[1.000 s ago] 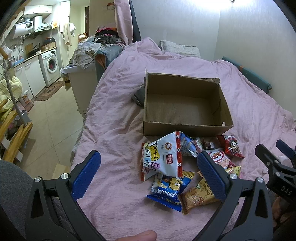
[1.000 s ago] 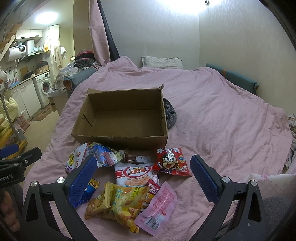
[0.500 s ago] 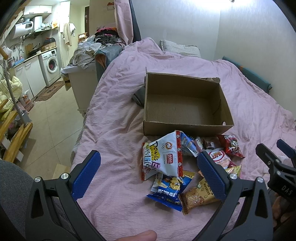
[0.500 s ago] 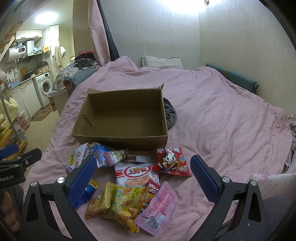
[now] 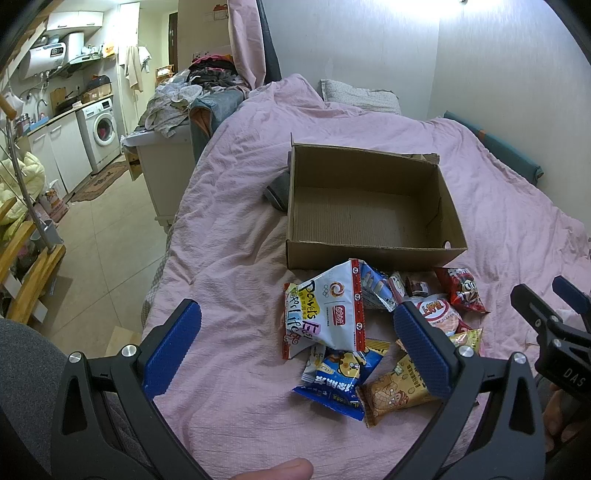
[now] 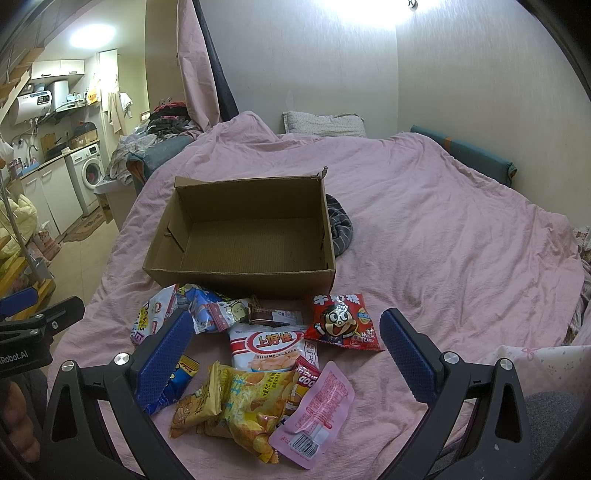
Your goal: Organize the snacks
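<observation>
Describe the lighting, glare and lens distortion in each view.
Left wrist view: a blown-out ceiling light glares at top right; fisheye bends the walls and darkens the corners; the cardboard box stays sharp. Right wrist view: the same lamp washes out the wall, and the pink packet shows mild sheen.

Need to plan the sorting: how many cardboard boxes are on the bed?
1: the open cardboard box sits on the pink bedspread, just behind the snack pile. Another could be hidden outside the camera views.
</observation>
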Available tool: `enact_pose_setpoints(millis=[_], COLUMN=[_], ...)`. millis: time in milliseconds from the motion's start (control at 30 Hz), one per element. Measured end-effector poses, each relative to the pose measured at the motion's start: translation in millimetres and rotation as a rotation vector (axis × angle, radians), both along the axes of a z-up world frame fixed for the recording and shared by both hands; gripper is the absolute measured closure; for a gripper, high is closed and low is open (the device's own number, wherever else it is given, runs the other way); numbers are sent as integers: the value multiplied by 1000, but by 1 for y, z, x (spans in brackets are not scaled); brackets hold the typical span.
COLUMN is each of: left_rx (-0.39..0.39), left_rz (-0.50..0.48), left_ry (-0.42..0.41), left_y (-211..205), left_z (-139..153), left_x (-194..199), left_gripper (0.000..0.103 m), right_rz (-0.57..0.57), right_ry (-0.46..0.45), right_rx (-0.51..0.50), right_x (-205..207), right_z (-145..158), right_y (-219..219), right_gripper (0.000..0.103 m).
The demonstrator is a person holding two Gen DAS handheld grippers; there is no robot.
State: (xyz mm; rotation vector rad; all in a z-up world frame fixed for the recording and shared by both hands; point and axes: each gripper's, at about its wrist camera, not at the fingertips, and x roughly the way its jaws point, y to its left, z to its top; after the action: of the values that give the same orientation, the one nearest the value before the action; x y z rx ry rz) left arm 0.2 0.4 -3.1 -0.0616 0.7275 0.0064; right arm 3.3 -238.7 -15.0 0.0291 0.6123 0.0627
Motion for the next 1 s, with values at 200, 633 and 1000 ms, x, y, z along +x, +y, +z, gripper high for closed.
enact_pose_setpoints(millis=[200,633,1000], left_rx=[-5,-82,-151], left_rz=[-7,63,35], left_ry=[42,372,728], left_y=[2,17,-5], left_z=[-2,-25,-114], left_x=[3,47,71], left_gripper=[0,0,14], right_rz=[7,-4,-91], right_ry=[23,304,490], right_rx=[48,274,474], right_x=[2,53,65], right_z=[6,-7,-59], right_y=[-6,-75,-114], right_gripper=[0,0,0])
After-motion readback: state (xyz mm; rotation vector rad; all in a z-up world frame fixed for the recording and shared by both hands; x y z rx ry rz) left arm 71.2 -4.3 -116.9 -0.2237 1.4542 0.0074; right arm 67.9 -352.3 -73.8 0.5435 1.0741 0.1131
